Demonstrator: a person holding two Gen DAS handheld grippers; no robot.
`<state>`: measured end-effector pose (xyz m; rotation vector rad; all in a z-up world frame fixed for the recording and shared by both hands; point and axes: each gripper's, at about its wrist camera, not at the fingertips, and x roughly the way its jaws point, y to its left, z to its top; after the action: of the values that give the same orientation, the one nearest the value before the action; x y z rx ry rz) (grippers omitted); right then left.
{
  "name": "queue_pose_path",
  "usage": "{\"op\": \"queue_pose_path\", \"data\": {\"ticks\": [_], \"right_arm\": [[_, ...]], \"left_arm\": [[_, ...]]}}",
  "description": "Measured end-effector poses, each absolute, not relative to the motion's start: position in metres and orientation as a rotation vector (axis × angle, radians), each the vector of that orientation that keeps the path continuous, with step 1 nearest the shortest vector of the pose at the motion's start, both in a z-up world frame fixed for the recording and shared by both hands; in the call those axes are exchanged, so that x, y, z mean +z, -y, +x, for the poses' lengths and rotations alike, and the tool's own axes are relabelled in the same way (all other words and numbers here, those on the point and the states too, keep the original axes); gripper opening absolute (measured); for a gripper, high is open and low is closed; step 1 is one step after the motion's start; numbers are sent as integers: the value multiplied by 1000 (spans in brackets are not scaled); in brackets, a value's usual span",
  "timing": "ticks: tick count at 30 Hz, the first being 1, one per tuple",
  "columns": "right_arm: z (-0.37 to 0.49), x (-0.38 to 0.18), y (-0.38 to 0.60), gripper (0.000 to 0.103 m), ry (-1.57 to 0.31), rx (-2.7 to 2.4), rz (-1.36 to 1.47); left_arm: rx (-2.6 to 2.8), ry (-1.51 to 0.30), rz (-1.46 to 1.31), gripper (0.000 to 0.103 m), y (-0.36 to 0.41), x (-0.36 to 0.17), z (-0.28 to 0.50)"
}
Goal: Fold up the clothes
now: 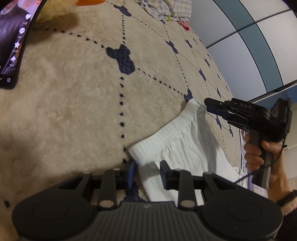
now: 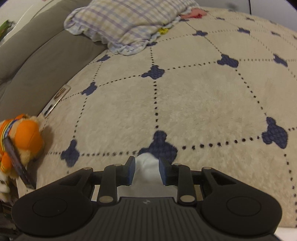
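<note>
White shorts (image 1: 178, 146) — right gripper (image 1: 208, 106) marked "DAS"

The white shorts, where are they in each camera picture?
Left wrist view: the white shorts lie low and right of centre on the cream blanket, their waistband corners at the left gripper and the right gripper.
Right wrist view: only a white bunch of the white shorts shows between the right gripper fingers, bottom centre.
Shared landmark: the plaid cloth at the blanket's far end.
</note>
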<state>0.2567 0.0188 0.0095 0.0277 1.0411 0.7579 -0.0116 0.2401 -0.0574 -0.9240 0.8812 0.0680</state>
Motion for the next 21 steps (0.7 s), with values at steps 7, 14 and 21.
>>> {"op": "queue_pose_path", "data": {"ticks": [7, 14, 21], "right_arm": [[273, -2, -30, 35, -1108, 799, 34], [273, -16, -41, 36, -1150, 798, -70], [249, -7, -39, 9, -1027, 803, -156]], "left_arm": [[72, -875, -970, 29, -245, -61, -12], [79, -865, -988, 24, -248, -64, -12], [109, -842, -940, 6, -247, -59, -15]]}}
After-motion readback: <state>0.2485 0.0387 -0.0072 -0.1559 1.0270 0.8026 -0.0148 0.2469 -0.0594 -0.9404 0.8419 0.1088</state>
